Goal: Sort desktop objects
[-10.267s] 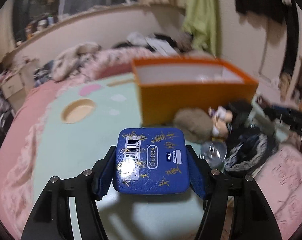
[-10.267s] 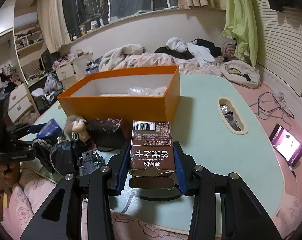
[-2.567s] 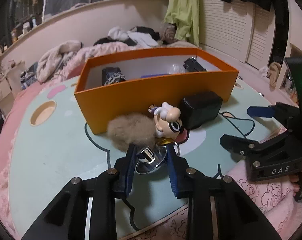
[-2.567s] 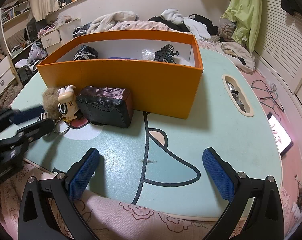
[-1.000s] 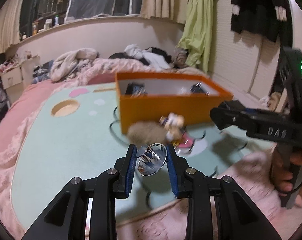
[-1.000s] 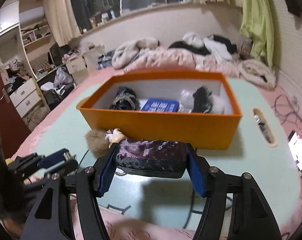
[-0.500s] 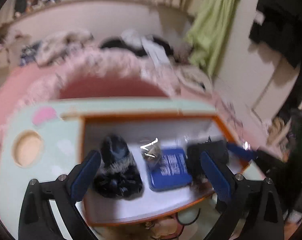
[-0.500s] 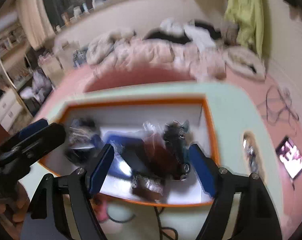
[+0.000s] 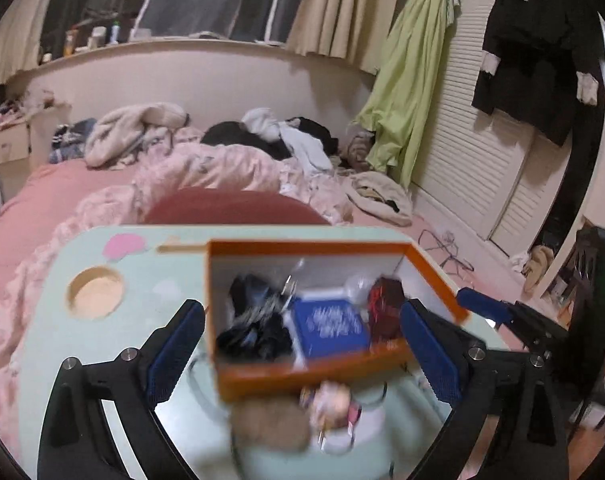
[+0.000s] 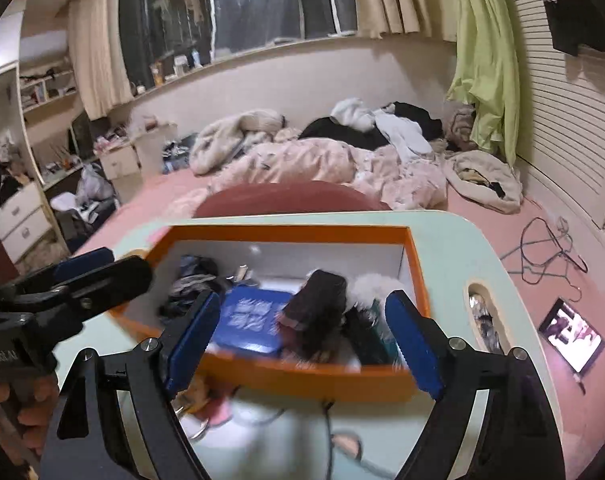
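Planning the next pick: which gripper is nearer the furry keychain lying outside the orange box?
Left. The left gripper hangs just above the furry keychain, in front of the orange box. The right gripper is over the box's other end, jaws opening and empty.

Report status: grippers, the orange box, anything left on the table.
Left gripper open, empty. Right gripper opening, nothing between its pads. Orange box holds the blue tin and dark pouch. Furry keychain outside, against the box front.
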The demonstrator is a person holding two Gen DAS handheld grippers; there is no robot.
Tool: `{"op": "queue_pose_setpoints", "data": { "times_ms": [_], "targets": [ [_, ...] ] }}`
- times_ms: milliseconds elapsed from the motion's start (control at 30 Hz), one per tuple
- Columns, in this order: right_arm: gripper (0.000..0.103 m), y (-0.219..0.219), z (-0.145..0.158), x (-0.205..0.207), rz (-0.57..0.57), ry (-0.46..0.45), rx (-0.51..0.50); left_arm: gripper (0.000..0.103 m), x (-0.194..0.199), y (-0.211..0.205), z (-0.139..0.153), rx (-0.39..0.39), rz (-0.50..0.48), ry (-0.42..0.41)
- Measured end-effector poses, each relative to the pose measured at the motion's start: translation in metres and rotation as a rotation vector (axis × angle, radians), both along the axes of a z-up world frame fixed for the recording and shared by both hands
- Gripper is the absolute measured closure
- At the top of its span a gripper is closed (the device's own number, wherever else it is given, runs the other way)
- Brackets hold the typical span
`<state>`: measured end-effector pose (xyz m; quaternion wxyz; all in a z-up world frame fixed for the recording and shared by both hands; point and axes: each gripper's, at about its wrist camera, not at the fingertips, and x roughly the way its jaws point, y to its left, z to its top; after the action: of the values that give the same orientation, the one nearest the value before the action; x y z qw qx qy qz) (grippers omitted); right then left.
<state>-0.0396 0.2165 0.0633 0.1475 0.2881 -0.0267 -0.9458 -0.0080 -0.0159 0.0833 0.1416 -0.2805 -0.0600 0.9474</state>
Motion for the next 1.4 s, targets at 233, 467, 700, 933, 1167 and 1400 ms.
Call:
{"op": "queue_pose_setpoints", "data": {
  "times_ms": [233, 467, 700, 933, 1167, 1400],
  "targets": [
    [0.018, -0.017, -0.036, 0.039, 0.088, -0.175, 0.078, 0.003, 0.037, -0.014, -0.052, -0.134, 0.079, -0.129],
    [0.004, -0.033, -0.071, 0.027, 0.113, -0.29, 0.226, 0.0, 0.036, -0.017, -0.088, -0.26, 0.157, -0.175],
    [0.001, -0.033, -0.076, 0.027, 0.126, -0.284, 0.227, 0.0, 0.036, -0.021, -0.091, -0.255, 0.158, -0.163],
    [0.001, -0.032, -0.076, 0.028, 0.126, -0.284, 0.227, 0.0, 0.037, -0.02, -0.091, -0.255, 0.158, -0.163],
    [0.001, -0.032, -0.076, 0.029, 0.126, -0.284, 0.227, 0.0, 0.037, -0.02, -0.091, -0.255, 0.158, -0.163],
    [0.001, -0.032, -0.076, 0.029, 0.126, -0.283, 0.226, 0.0, 0.037, -0.02, -0.09, -0.255, 0.159, -0.163]
  ]
}}
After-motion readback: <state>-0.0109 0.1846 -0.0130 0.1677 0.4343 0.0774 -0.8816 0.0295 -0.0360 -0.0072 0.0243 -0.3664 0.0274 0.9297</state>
